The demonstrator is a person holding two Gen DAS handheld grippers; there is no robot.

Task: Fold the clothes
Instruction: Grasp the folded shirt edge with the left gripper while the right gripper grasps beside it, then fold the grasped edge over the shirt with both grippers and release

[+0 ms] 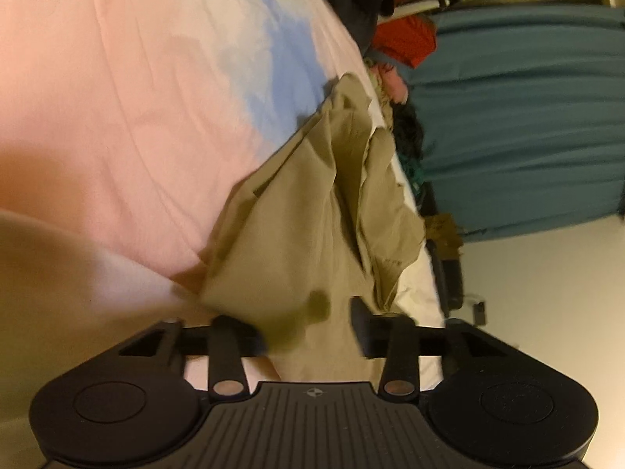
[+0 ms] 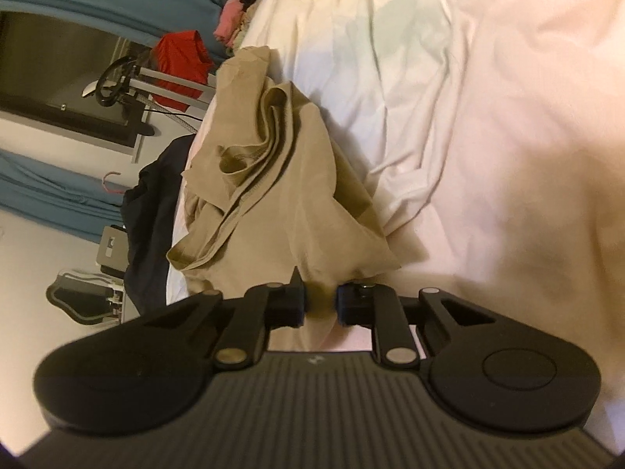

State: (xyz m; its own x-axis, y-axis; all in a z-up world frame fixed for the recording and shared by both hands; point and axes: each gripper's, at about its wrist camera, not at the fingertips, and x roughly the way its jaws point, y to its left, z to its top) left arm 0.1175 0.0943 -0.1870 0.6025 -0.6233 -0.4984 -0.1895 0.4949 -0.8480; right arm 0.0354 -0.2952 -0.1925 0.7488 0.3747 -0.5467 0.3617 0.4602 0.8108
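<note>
Left tool (image 1: 308, 332) spread wide — right tool (image 2: 321, 305) pinched nearly closed.

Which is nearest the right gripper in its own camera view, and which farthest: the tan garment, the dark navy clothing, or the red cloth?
1. Tan garment: pinched between the right gripper's fingers.
2. Dark navy clothing: left, at the bed's edge.
3. Red cloth: upper left, off the bed.

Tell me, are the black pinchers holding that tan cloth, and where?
The right gripper pinches the tan cloth by a bunched edge nearest the camera. The left gripper is open around cloth, not clamped on it.
</note>
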